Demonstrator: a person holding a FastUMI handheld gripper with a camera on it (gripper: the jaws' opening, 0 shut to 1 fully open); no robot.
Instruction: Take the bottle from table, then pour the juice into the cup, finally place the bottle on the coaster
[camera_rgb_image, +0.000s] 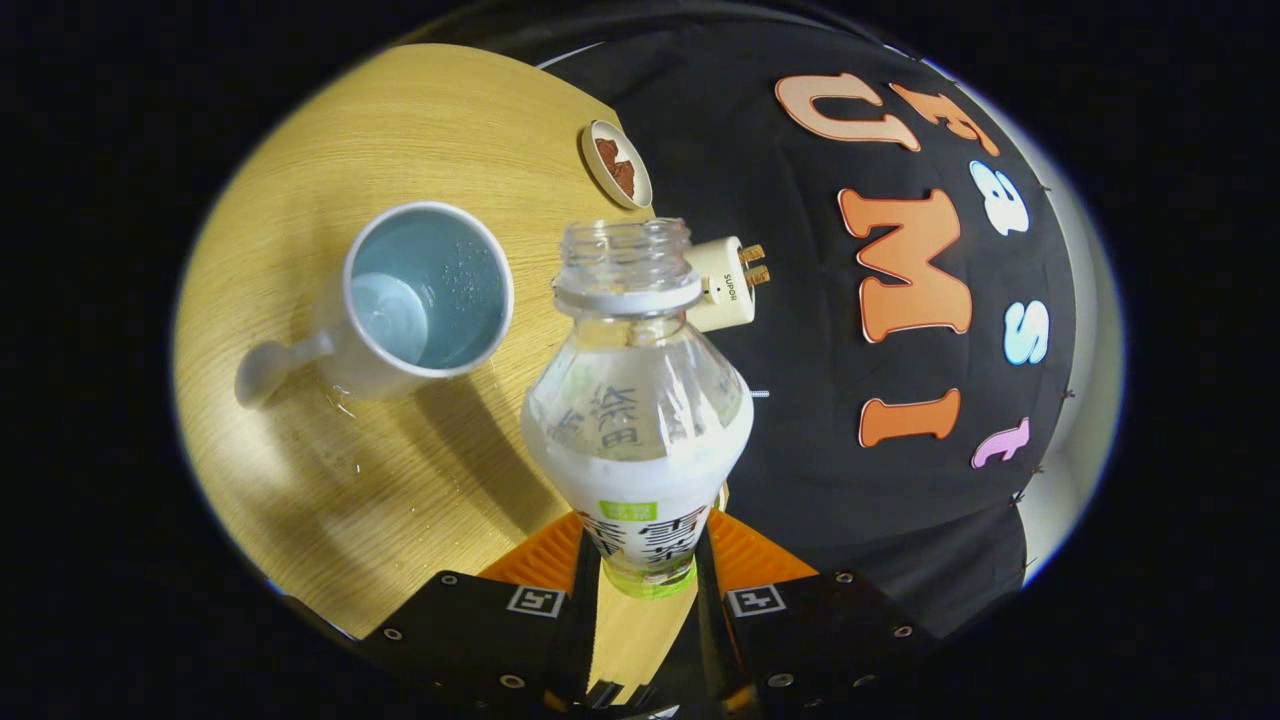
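An uncapped clear plastic bottle (637, 400) with a white-and-green label stands between my fingers, and my gripper (645, 565) is shut on its lower body. It is lifted above the wooden table (330, 480) and the view is rolled sideways. A pale blue cup (425, 295) with a handle sits on the table beyond and to the left of the bottle's neck, its mouth facing me, with a little liquid inside. A round coaster (617, 164) with a brown centre lies farther off, near the table's far edge.
A cream plug-like adapter (725, 283) sits just behind the bottle's neck at the table's edge. Water drops lie on the wood near the cup. The black cloth wall rises to the right.
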